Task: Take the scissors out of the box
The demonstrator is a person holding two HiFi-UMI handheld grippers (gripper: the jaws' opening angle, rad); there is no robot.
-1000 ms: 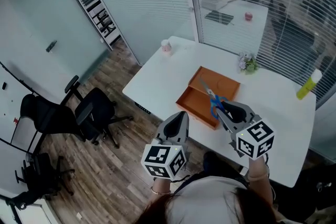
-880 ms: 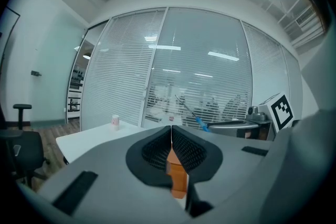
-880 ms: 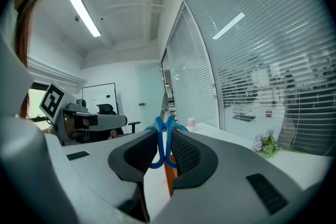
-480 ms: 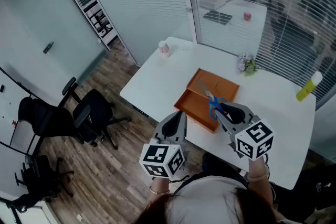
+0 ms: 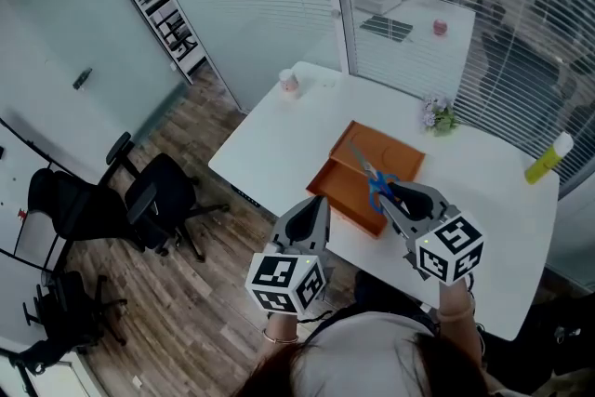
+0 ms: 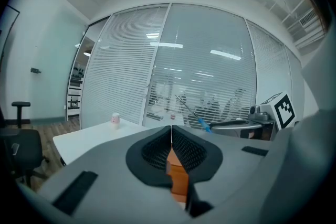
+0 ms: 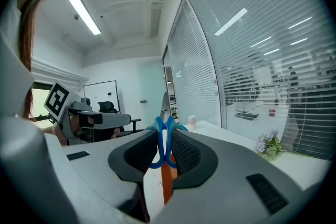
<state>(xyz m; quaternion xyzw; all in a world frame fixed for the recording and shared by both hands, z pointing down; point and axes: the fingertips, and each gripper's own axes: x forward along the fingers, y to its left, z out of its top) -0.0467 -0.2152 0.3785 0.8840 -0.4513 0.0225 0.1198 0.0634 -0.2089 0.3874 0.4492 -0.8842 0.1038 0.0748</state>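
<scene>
Pointing nearly level near the box (image 5: 395,149), right tool (image 5: 394,194) clamps the scissors (image 5: 370,168) by their handles; left tool (image 5: 318,204) clenched empty.

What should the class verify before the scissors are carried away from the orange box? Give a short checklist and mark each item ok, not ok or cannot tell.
1. Right hand-held gripper shut on the blue handles of the scissors: ok.
2. Scissor blades together, pointing away from the person: ok.
3. Scissors fully clear of the orange box: cannot tell; the head view shows them over it.
4. Left hand-held gripper shut, empty and short of the box, out of the way: ok.
5. Bare part of the table beside the box for a set-down: ok.
</scene>
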